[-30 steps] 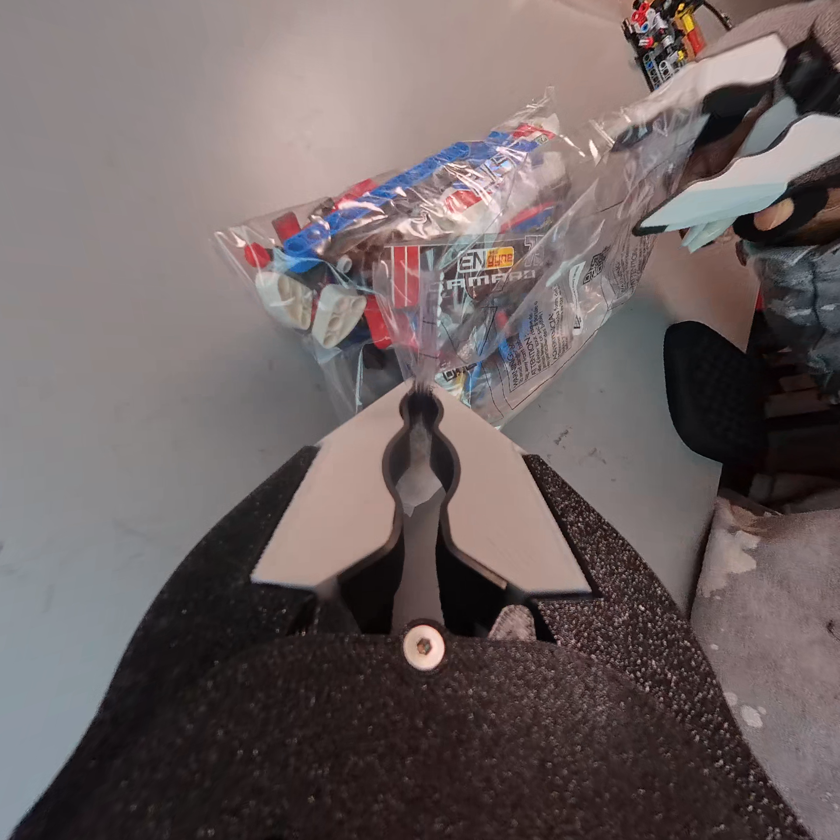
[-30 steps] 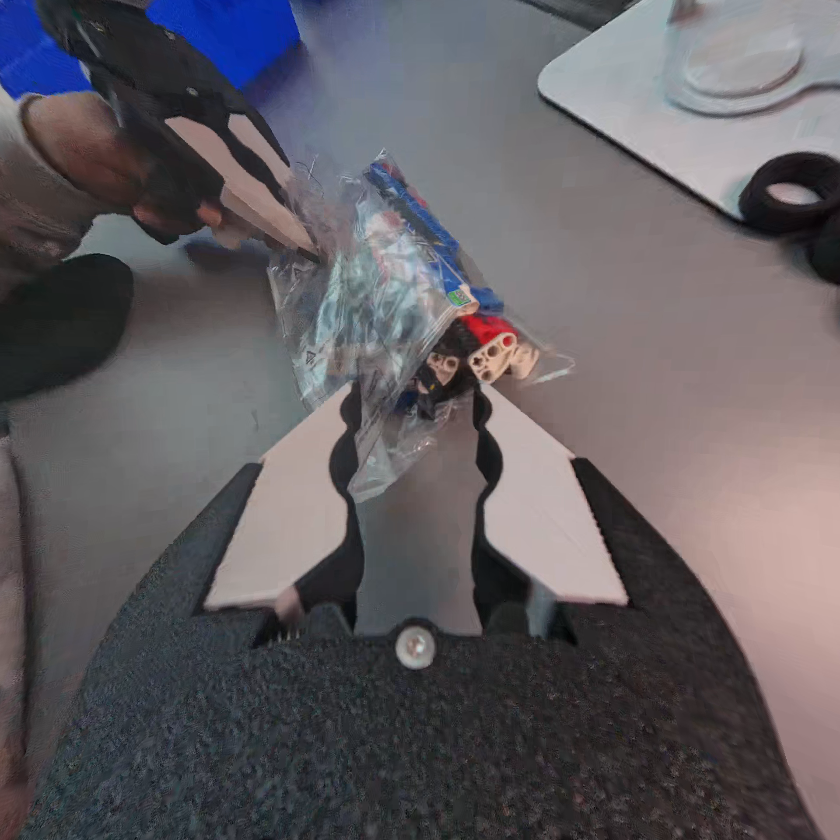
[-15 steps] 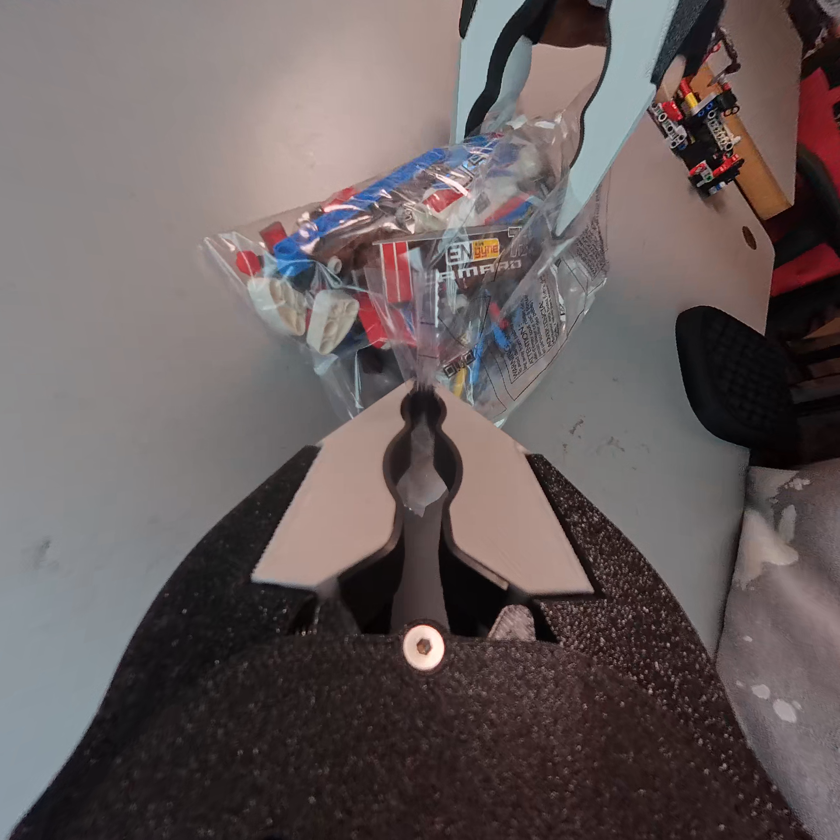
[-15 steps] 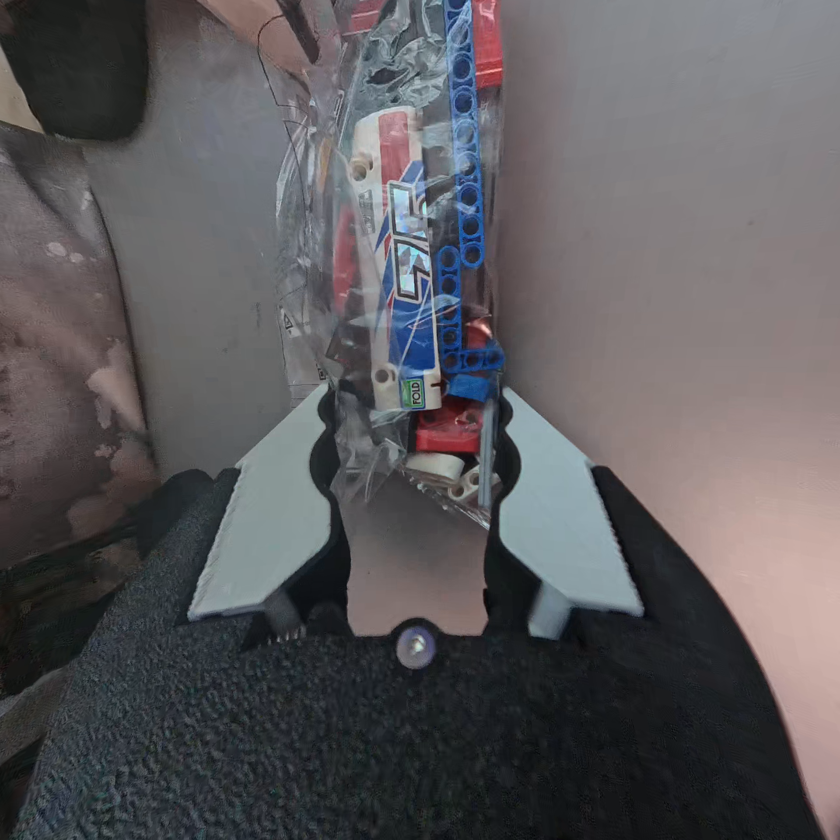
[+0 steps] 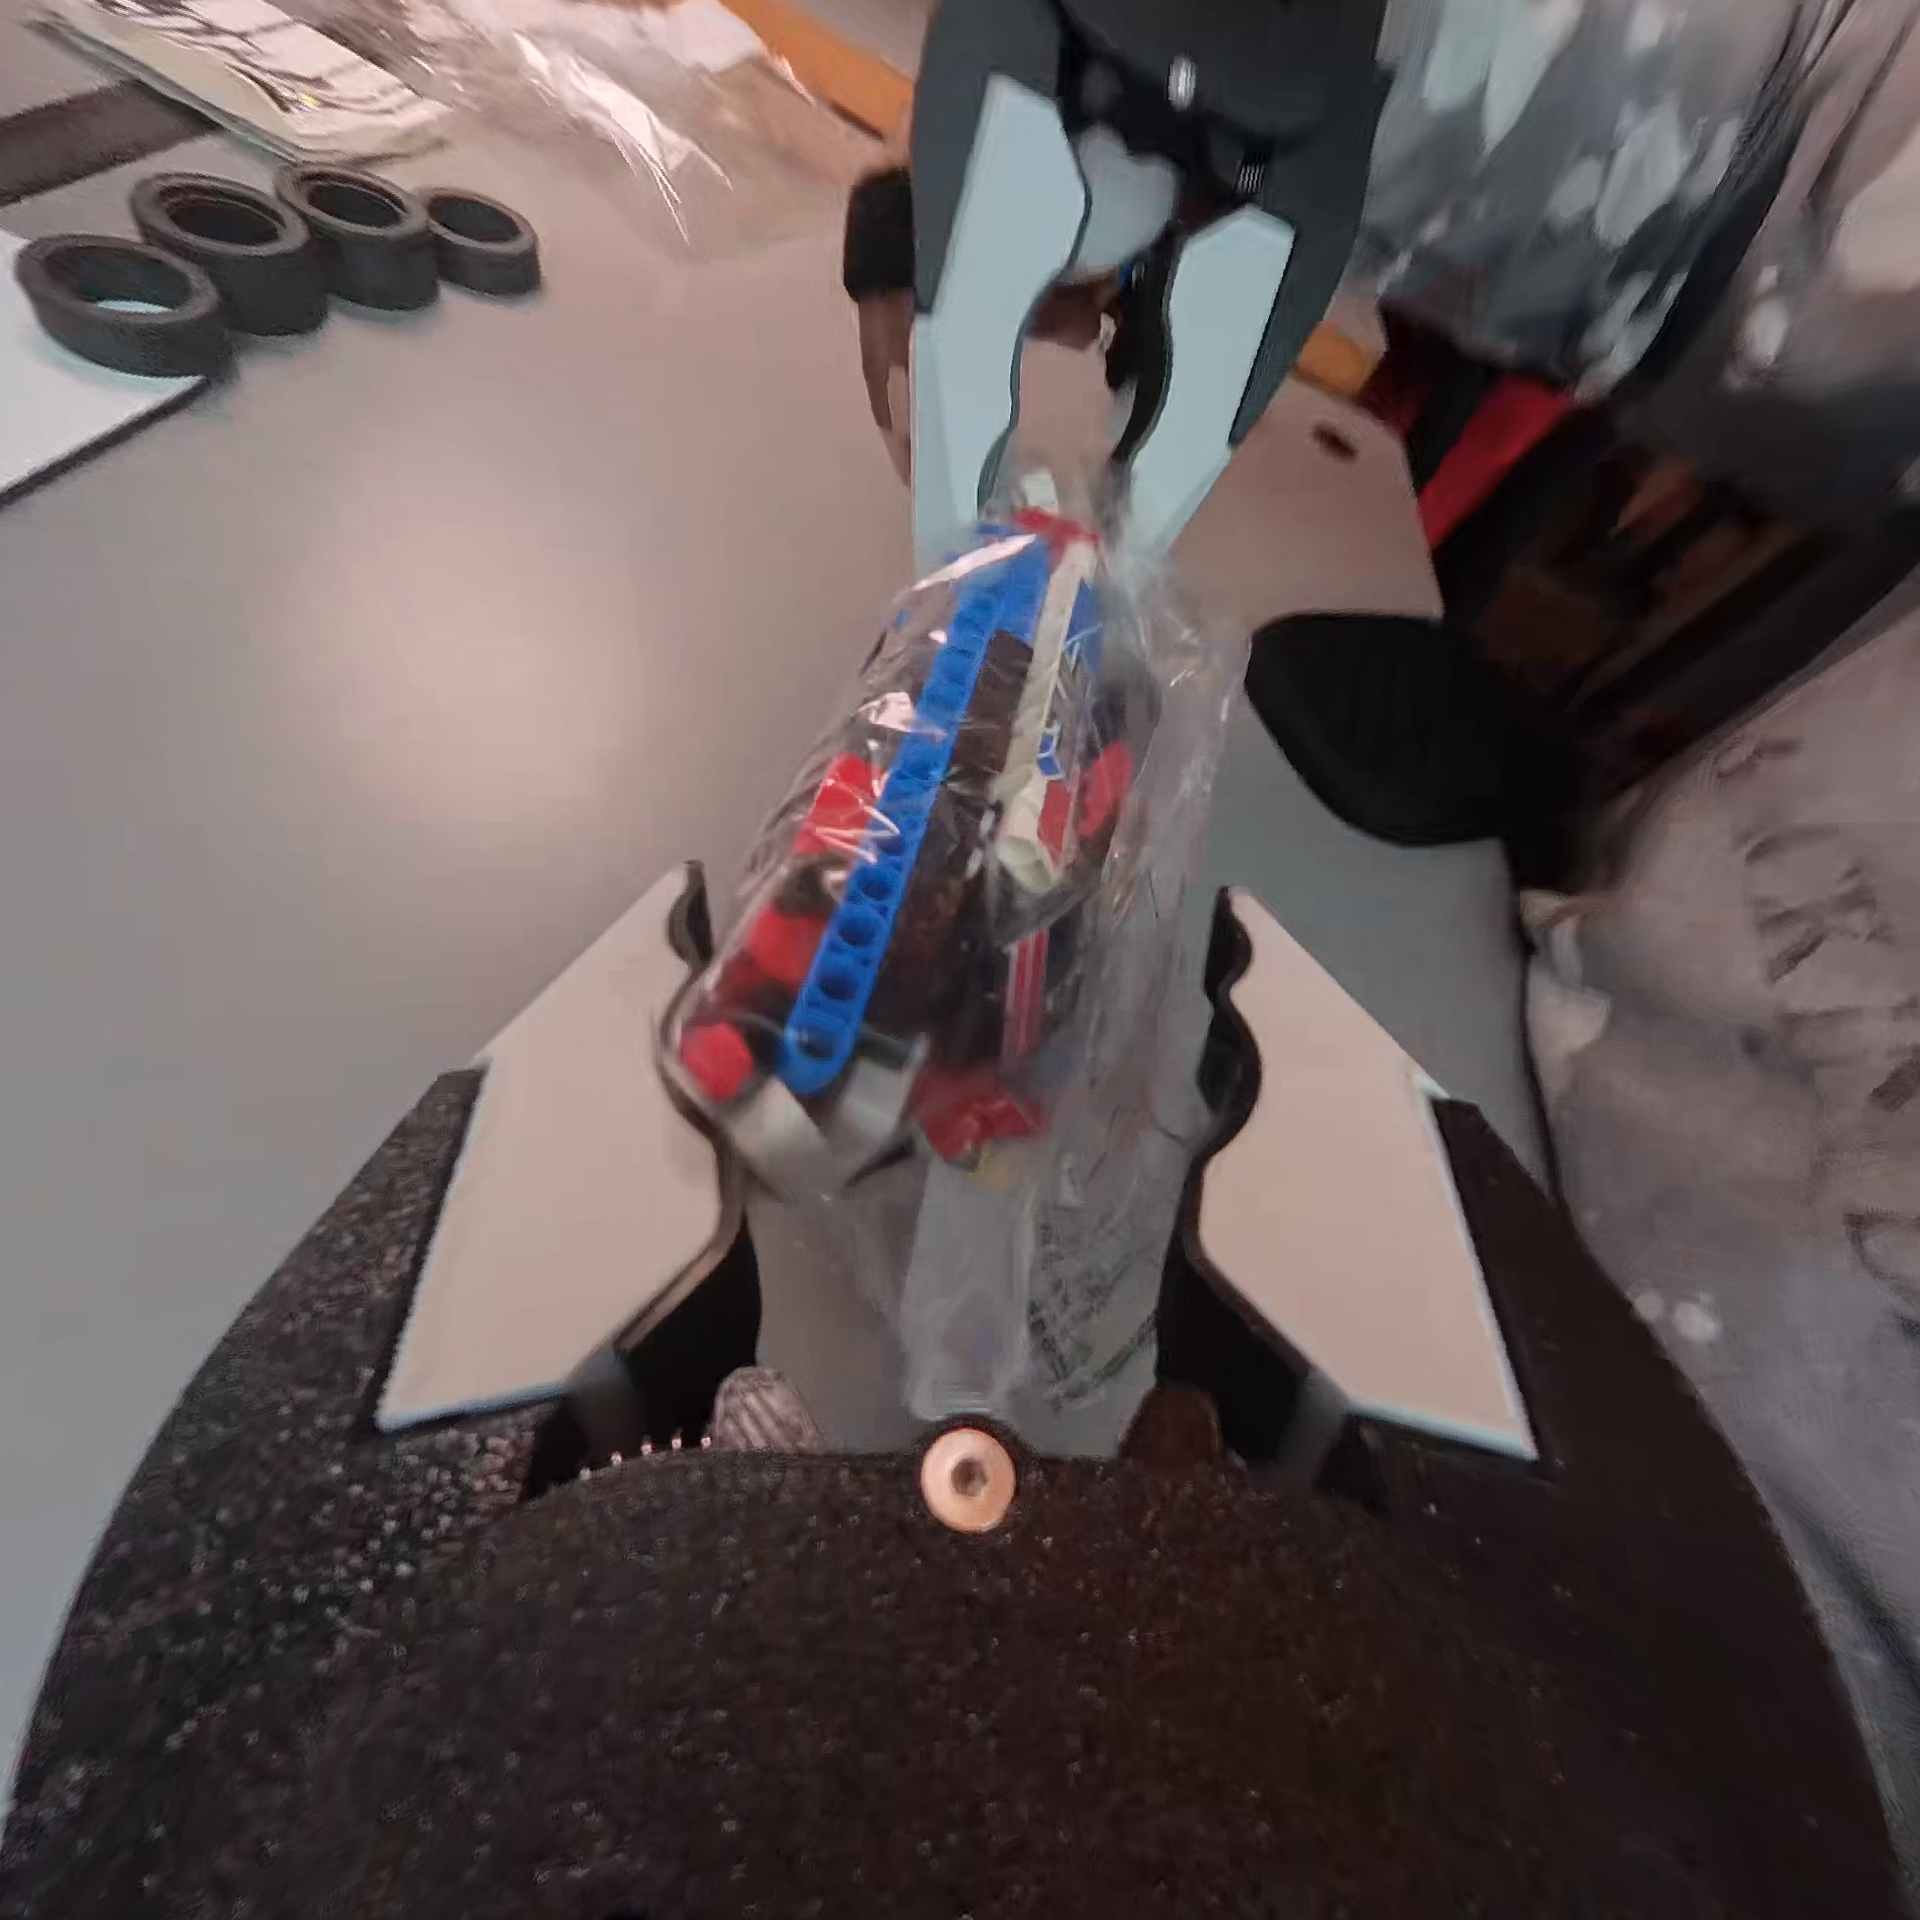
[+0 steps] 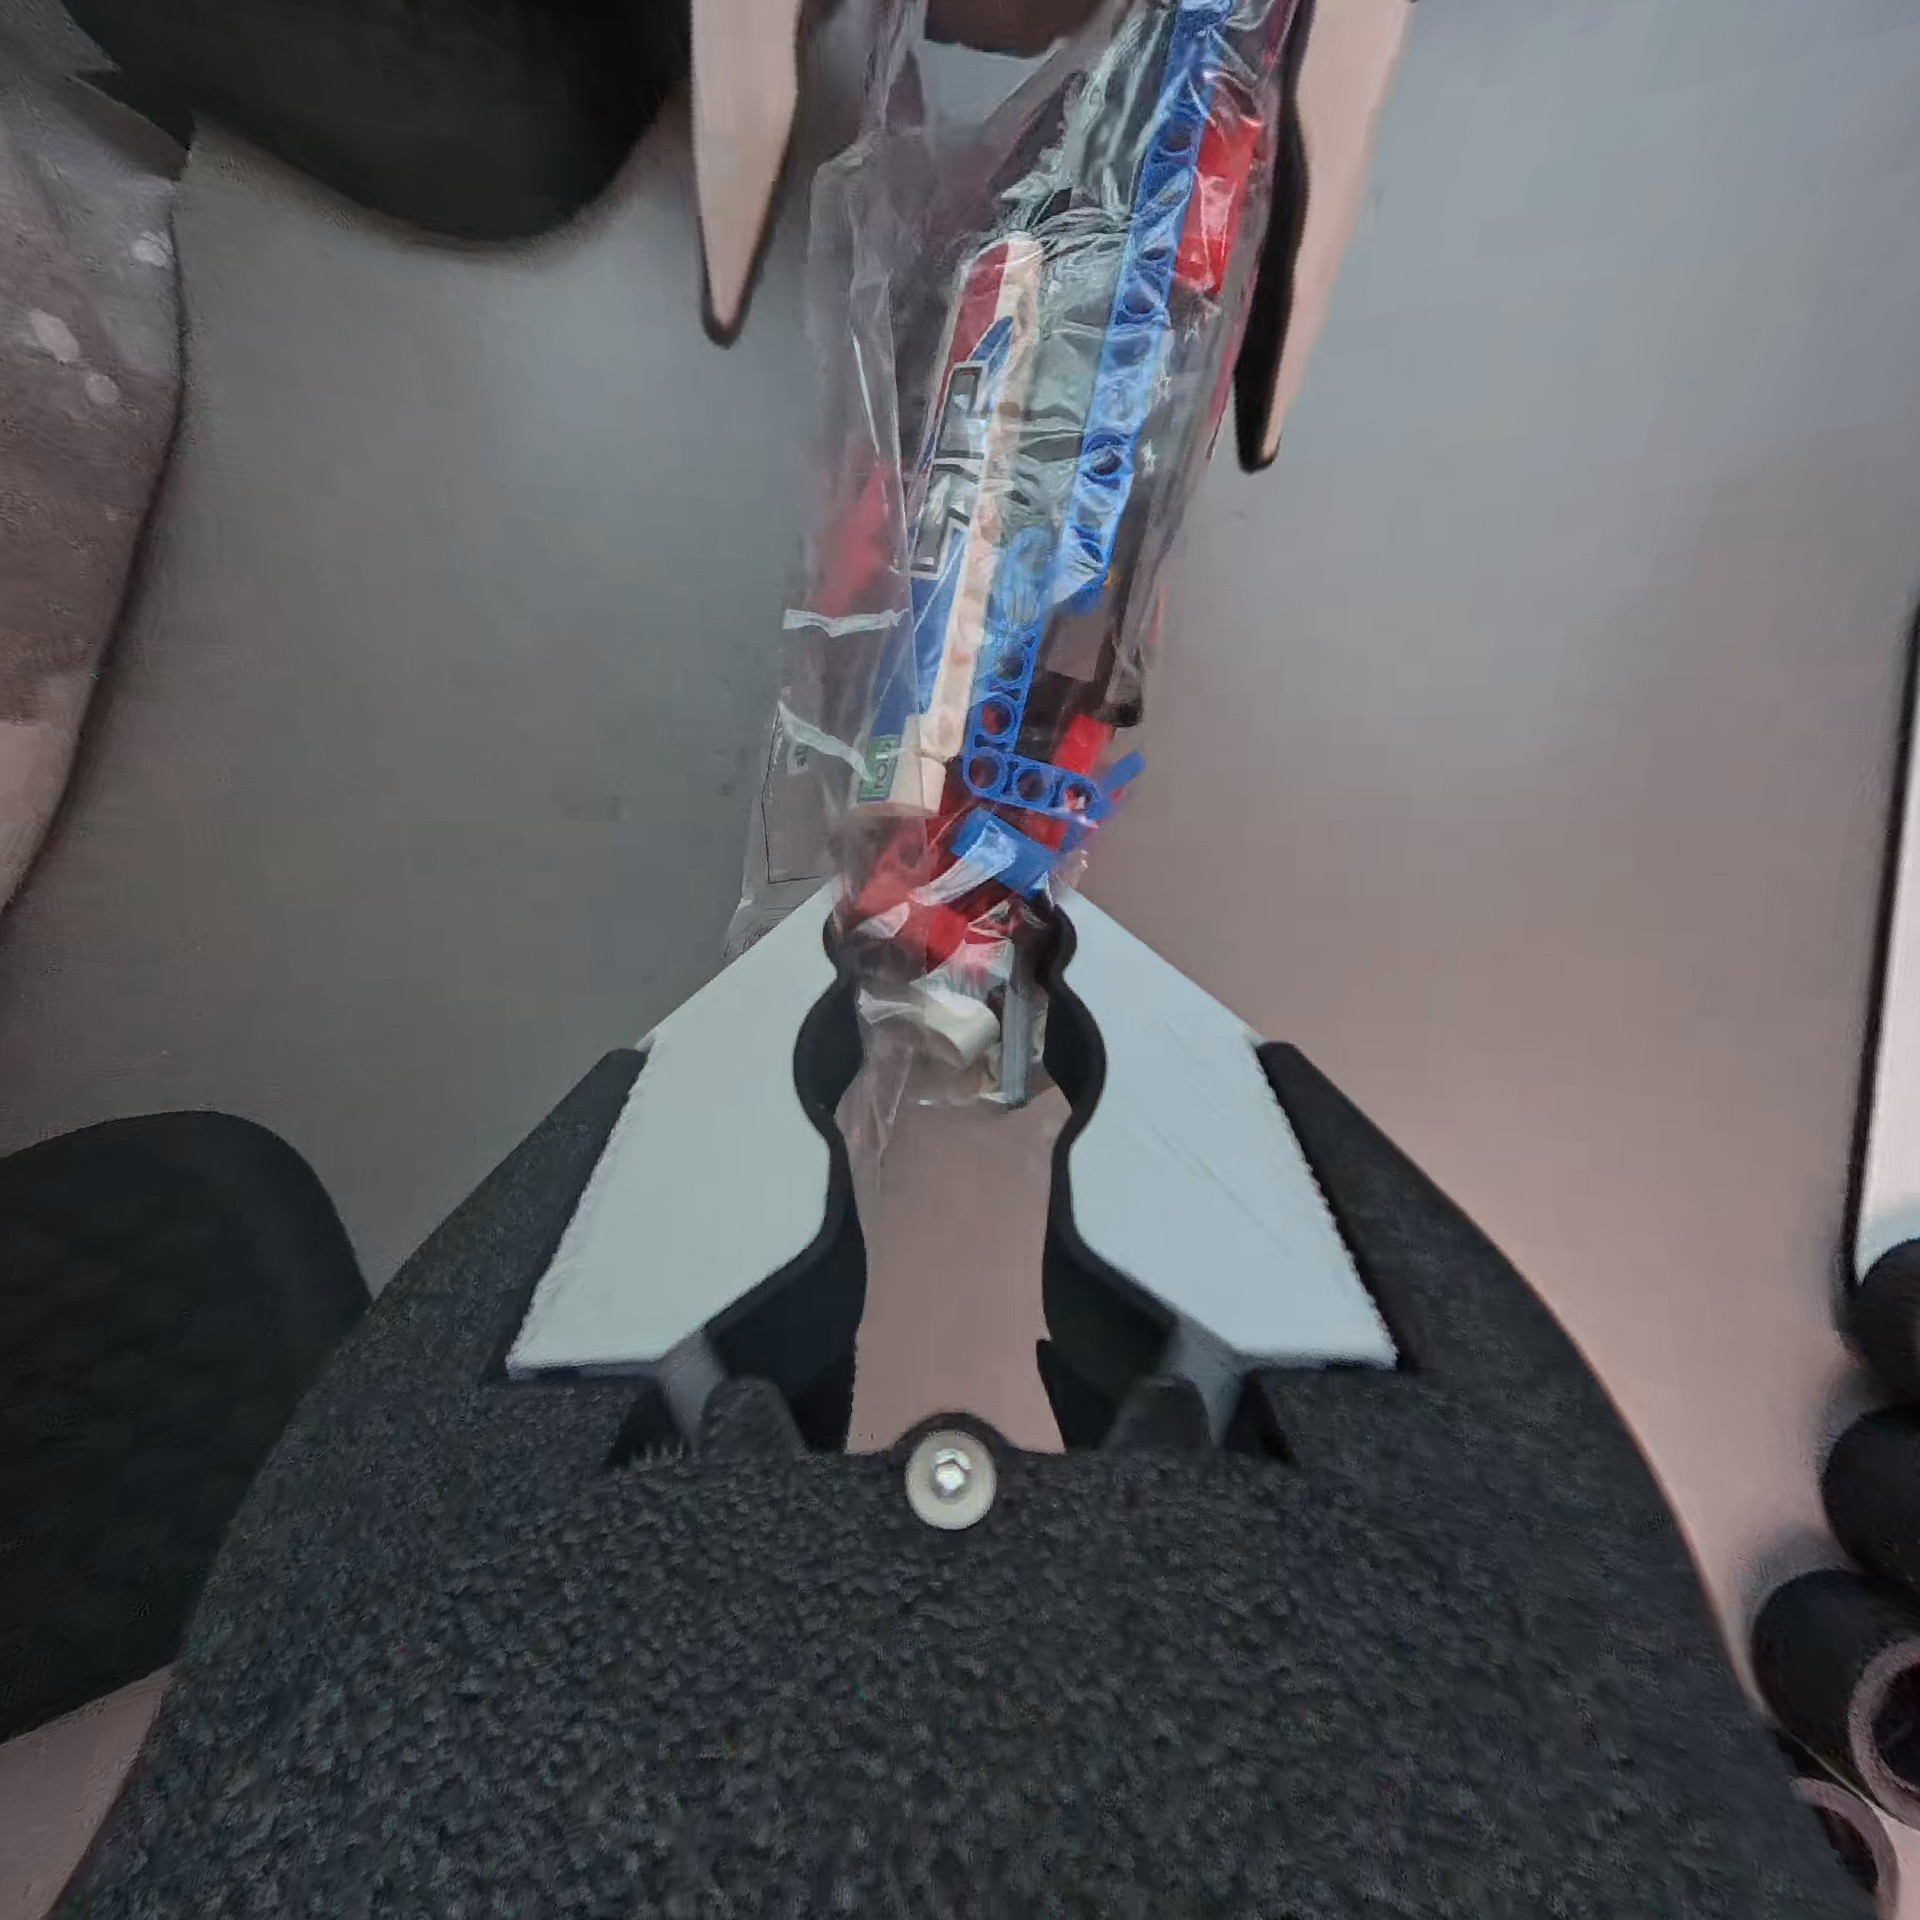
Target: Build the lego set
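Observation:
A clear plastic bag of lego parts, with blue beams and red, white and black pieces, hangs in the air between my two grippers. My right gripper is shut on one end of the bag; in the left wrist view it pinches the far end. My left gripper is open wide, and the bag's other end lies loose between its fingers. In the right wrist view the left gripper stands open around the bag at the top.
Several black tyres lie at the far left beside a white board, with crumpled clear plastic behind. The tyres also show at the right edge. A black chair armrest sits past the grey table edge. Spacing between my two grippers at the tips: around 9 cm.
My left gripper has opened and let go of the bag's corner. My right gripper has closed on the bag's other end, and the bag has turned end-on between the two.

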Action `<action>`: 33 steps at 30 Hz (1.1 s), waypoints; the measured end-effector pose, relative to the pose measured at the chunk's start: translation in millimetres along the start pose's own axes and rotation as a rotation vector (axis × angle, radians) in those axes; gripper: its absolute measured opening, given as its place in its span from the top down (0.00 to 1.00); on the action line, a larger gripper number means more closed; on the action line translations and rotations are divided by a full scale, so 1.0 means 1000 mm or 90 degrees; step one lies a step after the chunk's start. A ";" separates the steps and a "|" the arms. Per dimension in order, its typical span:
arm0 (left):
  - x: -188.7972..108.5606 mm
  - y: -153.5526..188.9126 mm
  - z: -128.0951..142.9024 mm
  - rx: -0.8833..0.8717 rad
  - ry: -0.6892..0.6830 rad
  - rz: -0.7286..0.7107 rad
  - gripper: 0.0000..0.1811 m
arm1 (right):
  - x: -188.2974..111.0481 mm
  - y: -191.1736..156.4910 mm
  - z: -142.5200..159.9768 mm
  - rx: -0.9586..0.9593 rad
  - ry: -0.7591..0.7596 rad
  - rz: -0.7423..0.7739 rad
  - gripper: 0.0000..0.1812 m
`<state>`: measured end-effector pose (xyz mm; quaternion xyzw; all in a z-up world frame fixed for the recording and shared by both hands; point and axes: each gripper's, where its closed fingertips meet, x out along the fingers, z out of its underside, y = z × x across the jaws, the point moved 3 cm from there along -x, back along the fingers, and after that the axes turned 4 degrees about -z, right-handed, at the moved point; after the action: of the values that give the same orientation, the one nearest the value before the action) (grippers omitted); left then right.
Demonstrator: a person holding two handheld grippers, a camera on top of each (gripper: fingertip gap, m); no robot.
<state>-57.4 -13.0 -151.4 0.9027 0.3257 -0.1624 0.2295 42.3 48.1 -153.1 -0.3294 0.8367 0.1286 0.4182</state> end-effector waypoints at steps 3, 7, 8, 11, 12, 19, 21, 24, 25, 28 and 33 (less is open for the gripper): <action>-0.005 0.022 -0.012 0.101 0.024 -0.009 0.68 | -0.022 -0.014 -0.009 -0.037 0.030 0.038 0.84; -0.016 0.056 -0.027 0.141 0.060 -0.014 0.73 | -0.044 -0.036 -0.024 -0.071 0.096 0.075 0.84; -0.017 0.061 -0.029 0.141 0.058 -0.026 0.73 | -0.045 -0.038 -0.025 -0.067 0.108 0.082 0.84; -0.034 0.072 -0.039 0.158 0.048 -0.077 0.76 | -0.057 -0.036 -0.039 -0.047 0.200 0.144 0.76; -0.044 0.077 -0.044 0.168 0.042 -0.087 0.76 | -0.062 -0.039 -0.048 -0.047 0.239 0.161 0.74; -0.160 0.060 -0.070 0.232 -0.021 -0.292 0.76 | -0.117 -0.035 -0.052 0.039 0.425 0.303 0.69; -0.195 0.043 -0.073 0.159 0.013 -0.310 0.77 | -0.119 -0.033 -0.039 0.083 0.459 0.306 0.71; -0.226 0.025 -0.074 0.031 0.103 -0.274 0.76 | -0.110 -0.036 -0.028 0.119 0.479 0.295 0.72; -0.233 0.020 -0.075 -0.012 0.140 -0.255 0.76 | -0.107 -0.038 -0.027 0.124 0.483 0.291 0.72; -0.251 0.006 -0.077 -0.111 0.241 -0.216 0.76 | -0.100 -0.043 -0.026 0.143 0.500 0.275 0.72; -0.288 -0.026 -0.078 -0.144 0.333 -0.270 0.76 | -0.086 -0.047 -0.014 0.162 0.470 0.284 0.73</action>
<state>-275.1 -102.4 34.2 0.7950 0.5695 0.0673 0.1980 102.1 43.9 -74.7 -0.1109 0.9896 -0.0146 0.0907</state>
